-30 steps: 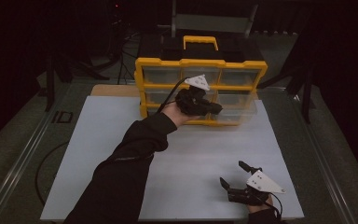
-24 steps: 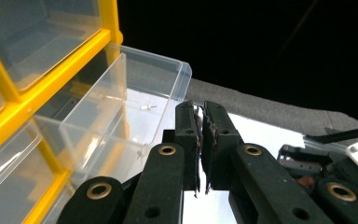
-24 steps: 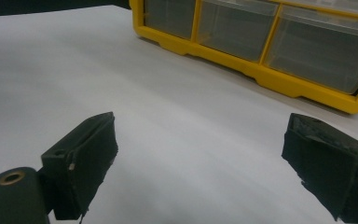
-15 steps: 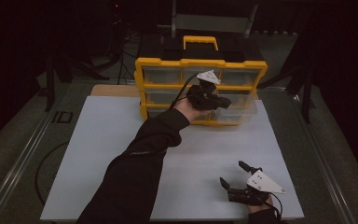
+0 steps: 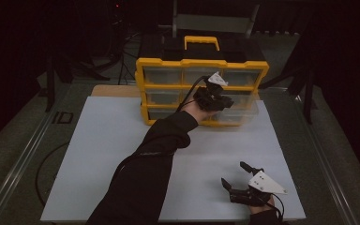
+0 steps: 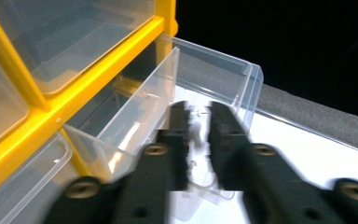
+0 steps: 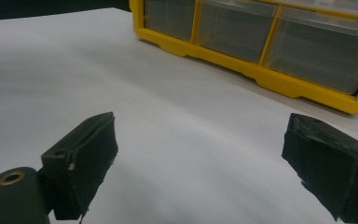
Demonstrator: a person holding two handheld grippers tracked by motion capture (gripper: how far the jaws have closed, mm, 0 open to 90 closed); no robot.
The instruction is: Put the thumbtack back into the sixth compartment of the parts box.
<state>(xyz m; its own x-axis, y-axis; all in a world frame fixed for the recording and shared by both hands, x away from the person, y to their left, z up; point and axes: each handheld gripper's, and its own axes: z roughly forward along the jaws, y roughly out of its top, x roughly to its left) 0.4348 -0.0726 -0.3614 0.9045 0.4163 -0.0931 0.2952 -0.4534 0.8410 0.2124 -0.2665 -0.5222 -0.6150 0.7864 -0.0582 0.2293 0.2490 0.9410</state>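
now left gripper (image 5: 222,102) jaws just opening off the pulled-out clear drawer (image 6: 214,88); right gripper (image 5: 238,177) wide open, empty

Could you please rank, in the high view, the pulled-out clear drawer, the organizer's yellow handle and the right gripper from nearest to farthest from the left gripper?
1. Clear drawer, directly at the left gripper.
2. Yellow handle, on the organizer's top behind.
3. Right gripper, near table edge.

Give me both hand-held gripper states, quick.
Left hand-held gripper: jaws just opening, narrow gap, over the pulled-out clear drawer; holding nothing.
Right hand-held gripper: wide open, empty.
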